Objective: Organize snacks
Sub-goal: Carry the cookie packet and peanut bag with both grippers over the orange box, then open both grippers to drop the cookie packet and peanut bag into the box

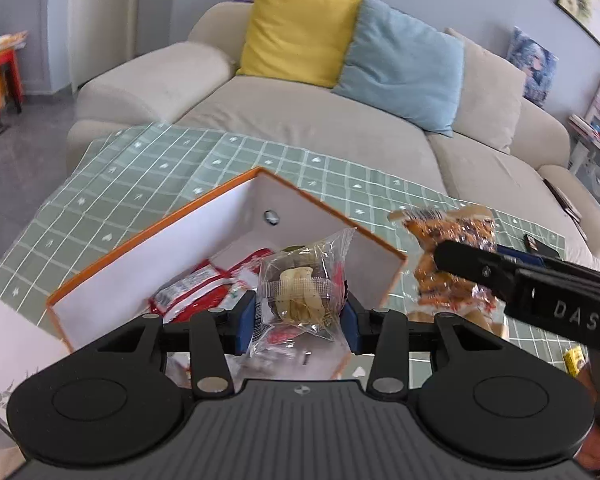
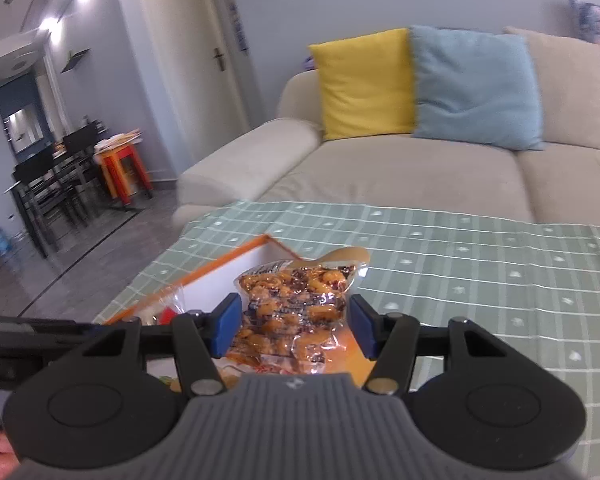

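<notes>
Crinkly clear snack pouches in both claws

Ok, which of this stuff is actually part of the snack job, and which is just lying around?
Job:
clear snack pack in left claw
orange snack pack in right claw
orange-rimmed box
red packets inside it

Lying about:
yellow cushion
blue cushion
sofa

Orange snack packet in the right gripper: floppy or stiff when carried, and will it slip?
Probably floppy: the orange snack packet sags and crinkles beyond the right gripper. Its glossy clear film looks slippery, so it might creep. It appears light; the lumpy contents likely give the pads some purchase.
</notes>
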`<state>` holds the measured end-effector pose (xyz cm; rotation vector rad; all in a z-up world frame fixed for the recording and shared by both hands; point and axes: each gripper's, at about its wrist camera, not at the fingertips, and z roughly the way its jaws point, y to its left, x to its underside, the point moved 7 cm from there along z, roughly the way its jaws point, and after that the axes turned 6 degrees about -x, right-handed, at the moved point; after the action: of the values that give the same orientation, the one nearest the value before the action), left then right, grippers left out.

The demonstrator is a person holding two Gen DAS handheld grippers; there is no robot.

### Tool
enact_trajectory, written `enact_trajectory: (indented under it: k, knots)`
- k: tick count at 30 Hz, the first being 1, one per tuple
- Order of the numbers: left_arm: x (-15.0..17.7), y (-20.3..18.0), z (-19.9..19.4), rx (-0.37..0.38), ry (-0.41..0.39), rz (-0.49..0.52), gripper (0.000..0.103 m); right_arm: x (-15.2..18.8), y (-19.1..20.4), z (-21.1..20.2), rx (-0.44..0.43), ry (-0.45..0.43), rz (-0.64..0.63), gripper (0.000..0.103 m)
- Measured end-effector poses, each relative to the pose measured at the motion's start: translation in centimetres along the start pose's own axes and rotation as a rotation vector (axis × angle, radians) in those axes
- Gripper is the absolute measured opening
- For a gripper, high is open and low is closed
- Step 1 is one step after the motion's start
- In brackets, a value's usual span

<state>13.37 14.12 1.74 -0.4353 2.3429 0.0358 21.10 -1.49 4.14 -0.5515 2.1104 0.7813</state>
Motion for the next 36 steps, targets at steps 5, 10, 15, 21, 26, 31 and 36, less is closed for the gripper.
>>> enact_trajectory:
  k: [5, 10, 15, 21, 26, 31, 36]
  knots:
    - [-0.4, 3.5, 1.6, -0.056, 0.034, -0.059, 0.049, -1.1, 1.7, 4.0, -0.074, 0.051, 0.001, 0.056]
    - [-0.5, 5.0, 3.8, -0.096, 0.063, -0.035, 0.049, -0.8, 2.6, 8.0, -0.068, 0.12, -0.037, 0.056]
    - [0.0, 5.6, 6.6, -0.131, 0.119, -0.034, 0.049, -0.3, 2.4, 12.0, -0.053, 0.2, -0.036, 0.0]
    - [1.3, 6.6, 8.5, -0.131, 0.159, -0.05, 0.049, 1.0, 2.4, 15.3, -0.006, 0.268, -0.102, 0.0]
    - [1.9, 7.0, 9.1, -0.149, 0.17, -0.041, 0.049, 2.0, 2.0, 15.9, 0.007, 0.292, -0.103, 0.0]
    - [2.4, 6.8, 9.2, -0.162, 0.192, -0.003, 0.049, 2.2, 2.0, 16.4, 0.011, 0.3, -0.105, 0.0]
    - [3.3, 6.5, 9.6, -0.183, 0.236, 0.039, 0.051, 2.4, 2.0, 16.4, 0.015, 0.306, -0.108, 0.001]
